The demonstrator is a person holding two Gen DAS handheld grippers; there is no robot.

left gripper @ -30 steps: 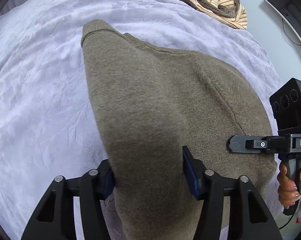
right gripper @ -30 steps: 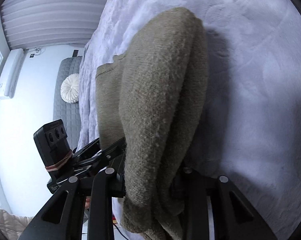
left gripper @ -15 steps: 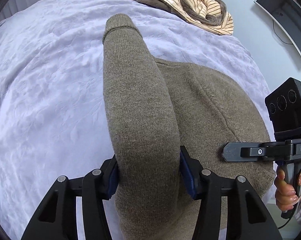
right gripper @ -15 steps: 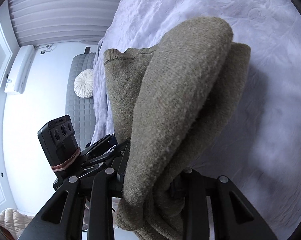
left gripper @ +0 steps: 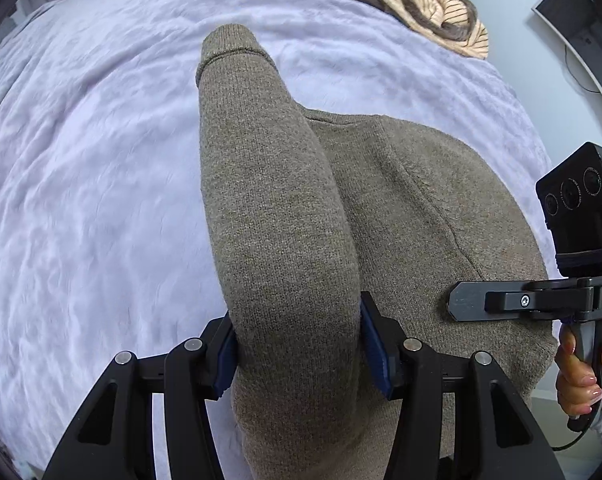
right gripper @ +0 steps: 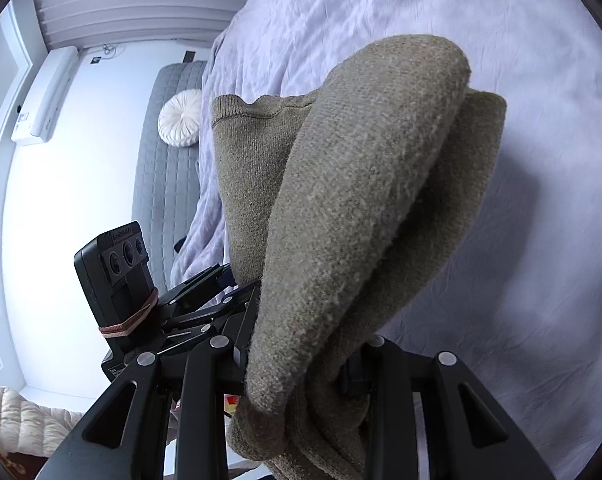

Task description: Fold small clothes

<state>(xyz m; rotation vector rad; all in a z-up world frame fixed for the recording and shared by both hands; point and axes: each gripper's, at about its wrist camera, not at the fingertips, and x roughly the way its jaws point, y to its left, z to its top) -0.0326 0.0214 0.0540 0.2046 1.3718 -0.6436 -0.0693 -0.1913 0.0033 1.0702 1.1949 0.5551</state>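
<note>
An olive-brown knitted sweater (left gripper: 413, 216) hangs between both grippers above a pale lilac bedspread (left gripper: 81, 184). My left gripper (left gripper: 299, 344) is shut on a thick bunch of it, from which a sleeve with a ribbed cuff (left gripper: 229, 50) stretches away. The right gripper (left gripper: 461, 304) shows from the side at the sweater's right edge, with a hand on its handle. In the right wrist view my right gripper (right gripper: 301, 360) is shut on a folded bundle of the sweater (right gripper: 365, 200). The left gripper (right gripper: 205, 292) sits close on the left there.
A heap of other clothes, one tan with dark stripes (left gripper: 441, 12), lies at the bed's far edge. A monitor (left gripper: 573, 12) stands on the right. A grey quilted bench with a round white cushion (right gripper: 181, 118) runs along the bed's side.
Both grippers have lifted the sweater and carried it back across the bed. The sleeve now hangs straighter and longer, and the folded bundle stands higher off the bedspread.
</note>
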